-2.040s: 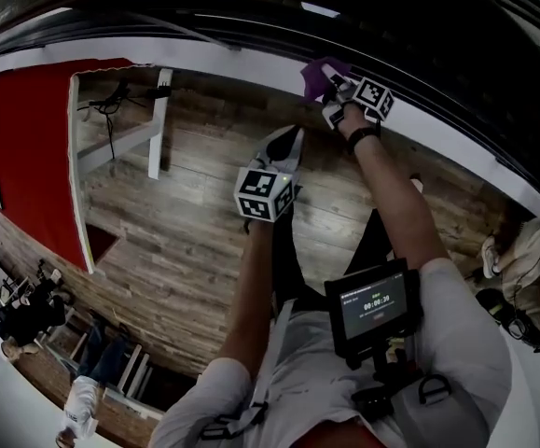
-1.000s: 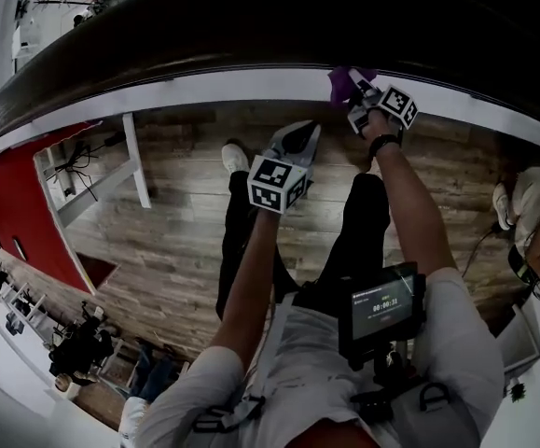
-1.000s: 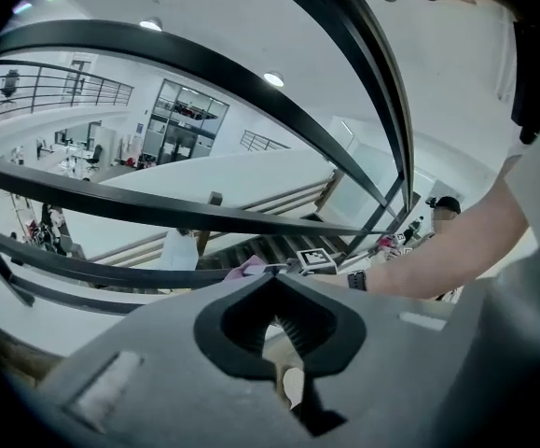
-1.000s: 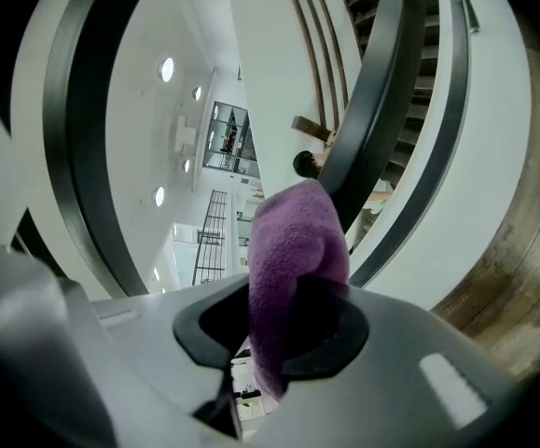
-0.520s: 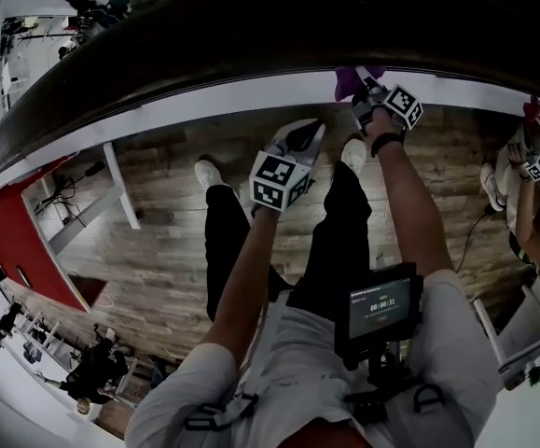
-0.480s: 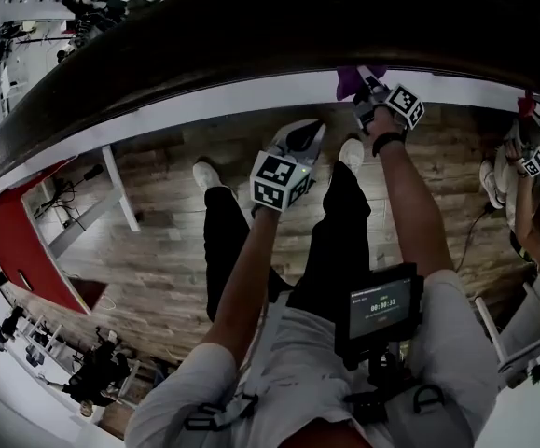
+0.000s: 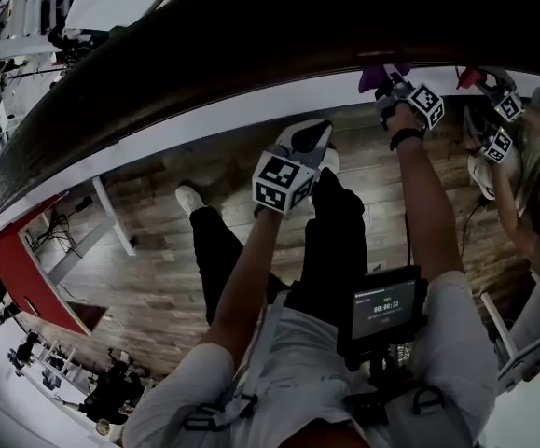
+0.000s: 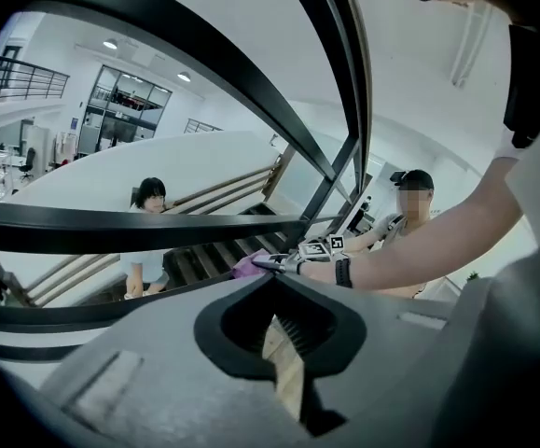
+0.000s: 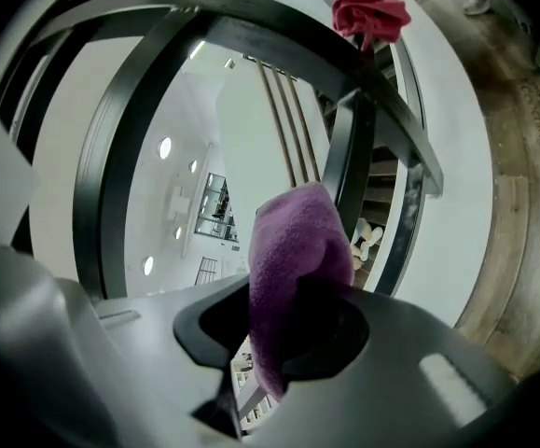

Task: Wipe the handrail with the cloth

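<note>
The dark handrail (image 7: pixel 251 35) curves across the top of the head view. My right gripper (image 7: pixel 391 86) is up against its underside edge, shut on a purple cloth (image 7: pixel 374 77). In the right gripper view the cloth (image 9: pixel 297 250) bulges up from between the jaws, with the black rail (image 9: pixel 251 12) just beyond. My left gripper (image 7: pixel 309 138) hangs lower, away from the rail, shut and with nothing in it. In the left gripper view, the rail (image 8: pixel 139 227) crosses ahead and the purple cloth (image 8: pixel 249 267) shows in the distance.
A second person at the right holds two grippers (image 7: pixel 503 124) and a red cloth (image 7: pixel 470 76) at the same rail; that red cloth (image 9: pixel 370 12) also shows in the right gripper view. A white ledge (image 7: pixel 204 124) runs under the rail. My legs stand on wooden floor (image 7: pixel 148 278).
My right gripper has slid to the right along the rail with the purple cloth. My feet have stepped that way too. The other person's grippers have come closer at the right.
</note>
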Demonstrator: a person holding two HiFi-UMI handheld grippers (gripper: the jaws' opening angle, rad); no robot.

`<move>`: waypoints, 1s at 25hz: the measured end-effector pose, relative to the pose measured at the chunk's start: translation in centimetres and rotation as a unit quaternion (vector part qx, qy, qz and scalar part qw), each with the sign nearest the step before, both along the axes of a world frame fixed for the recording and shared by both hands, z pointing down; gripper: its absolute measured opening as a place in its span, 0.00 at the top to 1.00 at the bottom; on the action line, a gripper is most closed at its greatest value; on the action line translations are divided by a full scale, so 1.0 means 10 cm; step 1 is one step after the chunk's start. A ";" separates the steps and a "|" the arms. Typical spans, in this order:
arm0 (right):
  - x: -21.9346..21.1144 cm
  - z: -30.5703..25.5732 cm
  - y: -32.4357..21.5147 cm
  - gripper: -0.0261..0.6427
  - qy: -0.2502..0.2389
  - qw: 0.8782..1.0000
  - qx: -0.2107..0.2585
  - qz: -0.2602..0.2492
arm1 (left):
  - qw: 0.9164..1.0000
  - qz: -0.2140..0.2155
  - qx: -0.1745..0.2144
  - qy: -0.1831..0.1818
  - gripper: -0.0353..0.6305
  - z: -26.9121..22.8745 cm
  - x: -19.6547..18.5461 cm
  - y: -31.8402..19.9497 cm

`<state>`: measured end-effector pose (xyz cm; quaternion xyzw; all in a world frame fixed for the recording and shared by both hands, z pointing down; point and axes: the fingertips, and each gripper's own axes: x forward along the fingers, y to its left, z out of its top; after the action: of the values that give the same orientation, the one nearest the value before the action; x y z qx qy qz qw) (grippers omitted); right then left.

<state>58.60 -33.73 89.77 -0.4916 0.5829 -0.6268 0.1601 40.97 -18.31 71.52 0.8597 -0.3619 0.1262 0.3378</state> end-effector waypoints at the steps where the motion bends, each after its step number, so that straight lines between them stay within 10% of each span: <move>1: 0.12 0.00 -0.05 0.85 0.003 1.000 0.002 0.004 | 1.000 0.002 0.003 0.000 0.95 0.02 0.08 -0.03; 14: -0.36 -1.57 0.65 0.83 0.026 0.980 0.138 -0.138 | 1.000 0.008 0.010 -0.009 0.95 -0.63 0.29 0.17; 25: -1.73 -4.76 1.96 0.84 0.055 0.893 0.392 -0.217 | 0.984 -0.068 0.167 0.008 0.95 -2.81 -1.08 0.88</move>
<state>41.25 -14.15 42.15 -0.2844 0.8811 -0.3387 0.1674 30.18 -9.46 43.41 0.8786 -0.4324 0.0336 0.2001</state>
